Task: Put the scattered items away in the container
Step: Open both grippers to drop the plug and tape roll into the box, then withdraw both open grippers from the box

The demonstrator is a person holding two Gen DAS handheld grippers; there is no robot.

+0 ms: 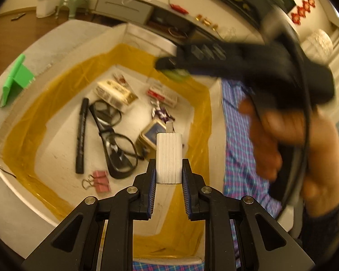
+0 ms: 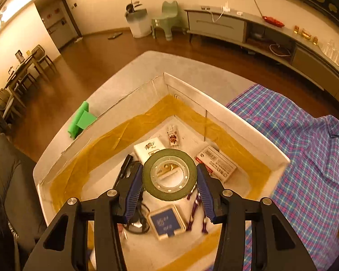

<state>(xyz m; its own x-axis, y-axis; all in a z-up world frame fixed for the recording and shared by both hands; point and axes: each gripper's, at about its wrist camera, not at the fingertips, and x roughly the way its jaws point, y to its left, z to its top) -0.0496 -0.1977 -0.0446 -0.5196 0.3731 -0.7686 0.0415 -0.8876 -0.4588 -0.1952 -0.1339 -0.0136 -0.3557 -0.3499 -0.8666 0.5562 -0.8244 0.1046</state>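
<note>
Your table (image 2: 133, 67) is pale grey. On it, to your right, lies a blue-and-pink plaid cloth (image 2: 305, 149). Beside that sits the container, a white cardboard box (image 2: 226, 110) with yellow-brown tape running round its inner walls.

On the table just outside the box's left wall stands a green folded stand (image 1: 15, 79).

Inside the box, on its floor:
- black-framed glasses (image 1: 115, 140), near the middle
- black marker pen (image 1: 81, 135), lying just left of the glasses
- white-and-gold carton (image 1: 115, 92), toward the far wall
- red-and-white packet (image 2: 215, 163), right of that carton
- blue-faced tin (image 2: 166, 222), near the right side
- pink binder clips (image 1: 99, 180), at the near edge
- small purple-and-white bits (image 1: 160, 113) between the tin and the red packet; too blurred to say what they are

Your left gripper (image 1: 169, 171) hangs above the box's near right portion. Its blue-padded fingers are clamped on a white ribbed charger plug (image 1: 169, 155), one pad on each flat side, metal prong pointing away from you.

Your right gripper (image 2: 169, 189) is over the middle of the box. Its fingers are pinched on a roll of dark green tape (image 2: 169, 174), held flat by its outer rim, so you see the gold carton through the clear core. In the left wrist view this gripper and your right hand (image 1: 282, 140) are motion-blurred.
</note>
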